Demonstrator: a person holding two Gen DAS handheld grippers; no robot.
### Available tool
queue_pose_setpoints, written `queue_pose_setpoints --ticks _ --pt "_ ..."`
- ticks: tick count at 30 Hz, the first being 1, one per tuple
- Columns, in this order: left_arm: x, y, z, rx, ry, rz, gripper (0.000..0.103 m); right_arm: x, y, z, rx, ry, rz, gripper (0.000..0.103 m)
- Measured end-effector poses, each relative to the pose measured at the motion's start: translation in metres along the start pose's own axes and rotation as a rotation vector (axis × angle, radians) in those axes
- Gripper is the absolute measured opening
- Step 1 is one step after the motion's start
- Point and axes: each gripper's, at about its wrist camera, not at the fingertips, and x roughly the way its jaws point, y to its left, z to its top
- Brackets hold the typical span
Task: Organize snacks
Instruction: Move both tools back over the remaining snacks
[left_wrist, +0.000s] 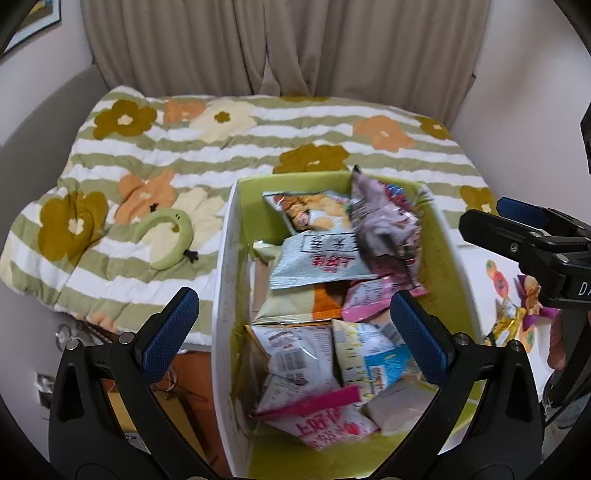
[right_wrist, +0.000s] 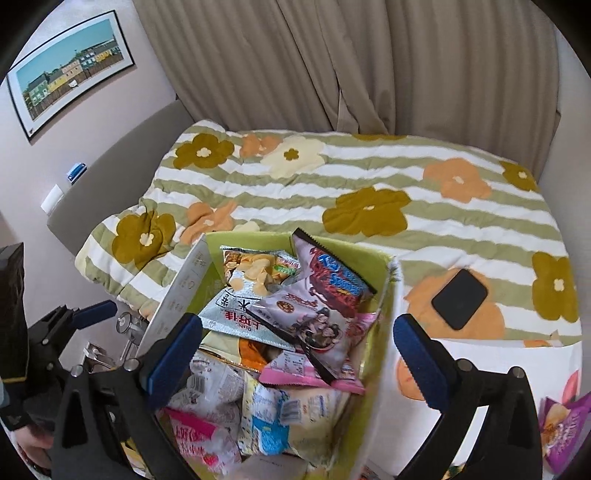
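A white box with a green inside (left_wrist: 221, 280) stands at the bed's near edge, full of several snack packets. It also shows in the right wrist view (right_wrist: 177, 291). On top lie a chips bag (left_wrist: 314, 212), a silver packet (left_wrist: 317, 264) and a purple-grey bag (left_wrist: 384, 218), which the right wrist view shows as (right_wrist: 314, 321). My left gripper (left_wrist: 295, 332) is open and empty above the box. My right gripper (right_wrist: 295, 347) is open and empty above the box; it shows at the right of the left wrist view (left_wrist: 517, 221). A purple snack bag (right_wrist: 561, 435) lies right of the box.
A flowered quilt (right_wrist: 369, 177) covers the bed. A black phone (right_wrist: 460, 299) lies on it to the right of the box. A green plush ring (left_wrist: 166, 236) lies left of the box. Curtains hang behind the bed. Small wrapped sweets (left_wrist: 517, 310) lie at the right.
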Motion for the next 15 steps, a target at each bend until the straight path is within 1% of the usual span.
queue_pose_setpoints --ticks 5,9,15 --pt "-0.025 -0.029 -0.007 -0.008 -0.04 0.009 0.103 -0.042 -0.017 -0.012 -0.012 -0.05 0.004 0.103" --pt "-0.043 -0.064 -0.019 -0.033 -0.062 -0.005 0.103 -0.077 -0.043 -0.028 -0.027 -0.081 -0.003 0.103" --pt "-0.059 -0.121 -0.045 -0.07 -0.071 -0.019 0.103 -0.118 -0.09 -0.062 -0.034 -0.072 0.003 0.103"
